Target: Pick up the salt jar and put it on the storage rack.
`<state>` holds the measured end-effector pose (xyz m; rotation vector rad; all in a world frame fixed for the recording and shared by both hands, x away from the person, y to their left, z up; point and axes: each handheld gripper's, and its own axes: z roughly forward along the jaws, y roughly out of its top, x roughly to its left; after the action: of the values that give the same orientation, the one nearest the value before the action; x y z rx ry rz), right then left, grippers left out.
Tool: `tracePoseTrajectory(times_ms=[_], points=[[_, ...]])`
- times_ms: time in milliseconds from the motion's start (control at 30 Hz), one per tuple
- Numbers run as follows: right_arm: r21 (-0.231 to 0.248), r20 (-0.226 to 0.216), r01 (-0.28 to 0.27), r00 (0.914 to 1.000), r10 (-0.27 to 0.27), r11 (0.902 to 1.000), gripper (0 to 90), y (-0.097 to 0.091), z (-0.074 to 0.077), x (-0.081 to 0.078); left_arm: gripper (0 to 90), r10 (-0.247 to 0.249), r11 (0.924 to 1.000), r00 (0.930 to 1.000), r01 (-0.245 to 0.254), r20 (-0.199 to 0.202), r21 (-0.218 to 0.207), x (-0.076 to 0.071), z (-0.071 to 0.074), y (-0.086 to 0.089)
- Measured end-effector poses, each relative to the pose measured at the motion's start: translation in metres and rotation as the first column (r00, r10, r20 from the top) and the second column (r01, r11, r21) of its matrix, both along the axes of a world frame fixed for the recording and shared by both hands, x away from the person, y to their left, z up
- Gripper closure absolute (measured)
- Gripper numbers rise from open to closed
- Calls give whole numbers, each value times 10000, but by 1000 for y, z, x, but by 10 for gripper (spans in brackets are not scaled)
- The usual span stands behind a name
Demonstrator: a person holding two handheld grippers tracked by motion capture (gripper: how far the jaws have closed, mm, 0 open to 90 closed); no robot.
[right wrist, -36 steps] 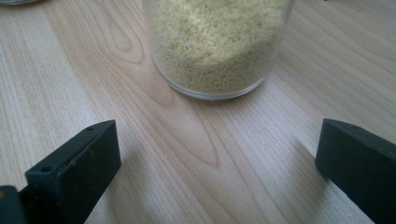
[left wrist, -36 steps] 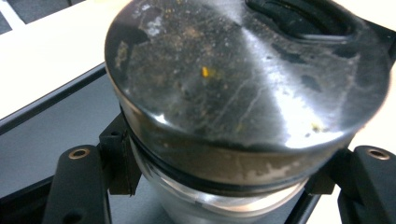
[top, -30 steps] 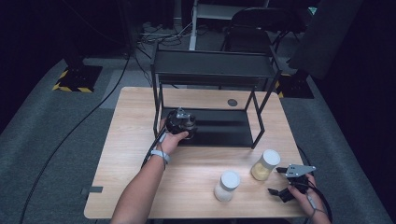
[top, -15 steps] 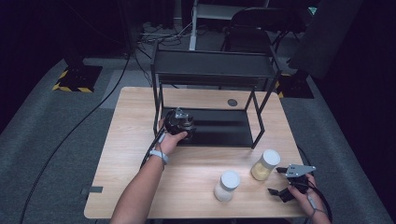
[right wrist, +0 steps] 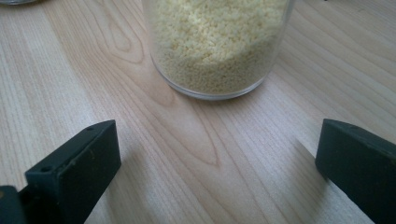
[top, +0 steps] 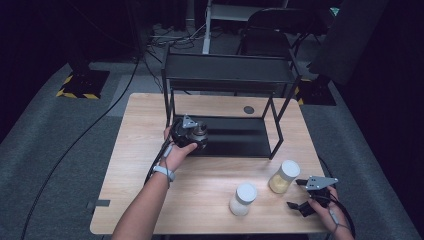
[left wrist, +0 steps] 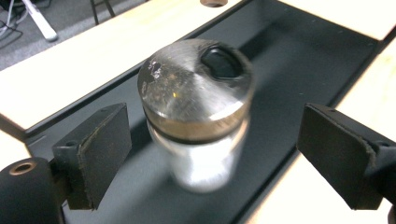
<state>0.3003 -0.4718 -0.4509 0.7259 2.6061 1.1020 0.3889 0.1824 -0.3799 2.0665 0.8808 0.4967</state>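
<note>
The left hand-held gripper (left wrist: pixel 212 154) has just been opening, jaws clear of the metal-lidded jar (left wrist: pixel 198 116) (on the black shelf (left wrist: pixel 299 60)); the right hand-held gripper (right wrist: pixel 217 175) gapes.

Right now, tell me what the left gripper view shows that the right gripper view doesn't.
Left gripper view: a glass jar with a metal lid standing on the black shelf tray, between the left claw pads, which have just been opening and stand clear of it.
Right gripper view: a clear jar of yellow grains ahead of the open right claw, untouched.
Both: the pale wooden table and two black pads spread apart.
</note>
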Motion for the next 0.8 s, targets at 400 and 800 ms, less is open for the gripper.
tracePoseTrajectory(times_ms=[400,800], points=[[4,-10,57,10000,-57,10000,0,1,0,-1,110,-119,9999,9990,120,426,-14,-52,28,24],[3,-9,98,10000,-98,10000,0,1,0,-2,117,-213,9995,9983,199,537,251,-93,39,54]])
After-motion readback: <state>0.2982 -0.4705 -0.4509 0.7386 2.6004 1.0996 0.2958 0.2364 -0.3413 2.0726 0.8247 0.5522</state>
